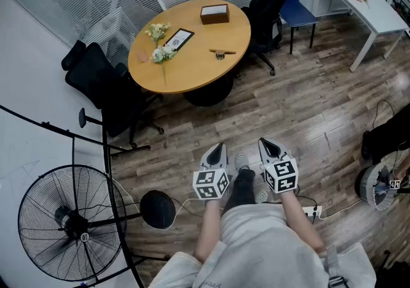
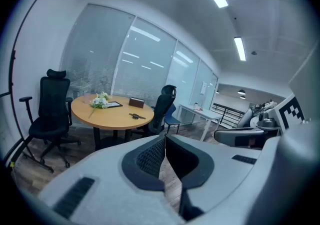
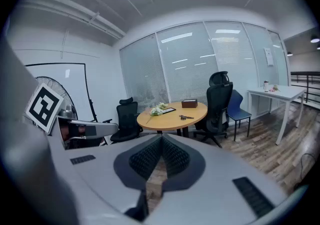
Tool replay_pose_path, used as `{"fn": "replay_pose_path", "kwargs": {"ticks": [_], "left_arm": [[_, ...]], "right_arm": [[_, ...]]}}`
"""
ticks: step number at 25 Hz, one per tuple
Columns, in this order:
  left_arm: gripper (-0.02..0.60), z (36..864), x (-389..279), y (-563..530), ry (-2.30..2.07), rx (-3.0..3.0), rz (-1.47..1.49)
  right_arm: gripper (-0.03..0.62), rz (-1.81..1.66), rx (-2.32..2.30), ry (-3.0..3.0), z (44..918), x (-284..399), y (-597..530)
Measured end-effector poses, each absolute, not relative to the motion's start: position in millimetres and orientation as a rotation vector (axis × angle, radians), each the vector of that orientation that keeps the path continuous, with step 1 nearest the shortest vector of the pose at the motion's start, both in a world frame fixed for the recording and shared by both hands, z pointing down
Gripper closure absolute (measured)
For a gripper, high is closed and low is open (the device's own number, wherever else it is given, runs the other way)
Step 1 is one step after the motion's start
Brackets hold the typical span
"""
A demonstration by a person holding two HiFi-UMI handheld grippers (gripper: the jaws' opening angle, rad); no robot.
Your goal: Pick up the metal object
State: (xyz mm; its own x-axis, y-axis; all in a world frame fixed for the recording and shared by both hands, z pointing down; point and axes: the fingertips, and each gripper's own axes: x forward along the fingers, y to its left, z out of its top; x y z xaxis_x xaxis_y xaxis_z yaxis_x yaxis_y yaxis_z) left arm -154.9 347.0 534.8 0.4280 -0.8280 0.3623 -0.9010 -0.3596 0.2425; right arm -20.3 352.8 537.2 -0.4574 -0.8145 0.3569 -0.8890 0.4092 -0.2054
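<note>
The metal object [image 1: 221, 54] is a small dark piece with a brownish handle, lying near the right edge of the round wooden table [image 1: 192, 70]. It also shows far off in the left gripper view as the metal object [image 2: 136, 116] and in the right gripper view as the metal object [image 3: 186, 117]. Both grippers are held side by side close to the person's body, well short of the table. My left gripper [image 1: 218, 147] is shut with nothing in it, its jaws meeting at the tip [image 2: 164, 137]. My right gripper [image 1: 265, 143] is likewise shut and empty [image 3: 161, 137].
On the table lie white flowers [image 1: 160, 42], a dark frame [image 1: 178, 39] and a brown box [image 1: 214, 13]. Black office chairs [image 1: 102, 85] [image 1: 266, 2] ring it. A standing fan [image 1: 64, 223], a power strip [image 1: 311, 211] and a white desk [image 1: 362, 2] stand around.
</note>
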Motion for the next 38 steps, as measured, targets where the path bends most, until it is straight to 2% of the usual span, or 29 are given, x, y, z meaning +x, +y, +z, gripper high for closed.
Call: {"fn": "replay_pose_path", "kwargs": {"ticks": [15, 16, 18, 22, 25, 38], "left_arm": [[0.567, 531, -159, 334, -1.475, 2.288, 0.268], [0.559, 531, -159, 331, -1.473, 2.289, 0.272], [0.5, 531, -156, 323, -1.464, 2.293, 0.279], [0.468, 530, -149, 302, -1.446, 2.31, 0.287], [0.445, 531, -147, 284, -1.428, 2.316, 0.289], [0.417, 541, -131, 195, -1.322, 2.347, 0.34]], "right_arm": [[0.595, 0.557, 1.596, -2.525, 524, -5, 329], [0.591, 0.559, 1.597, -2.521, 525, -3, 326], [0.566, 0.57, 1.594, -2.509, 528, 2, 320], [0.532, 0.61, 1.586, -2.493, 535, 9, 305], [0.462, 0.655, 1.567, -2.474, 543, 9, 292], [0.445, 0.719, 1.619, -2.404, 556, 23, 216]]}}
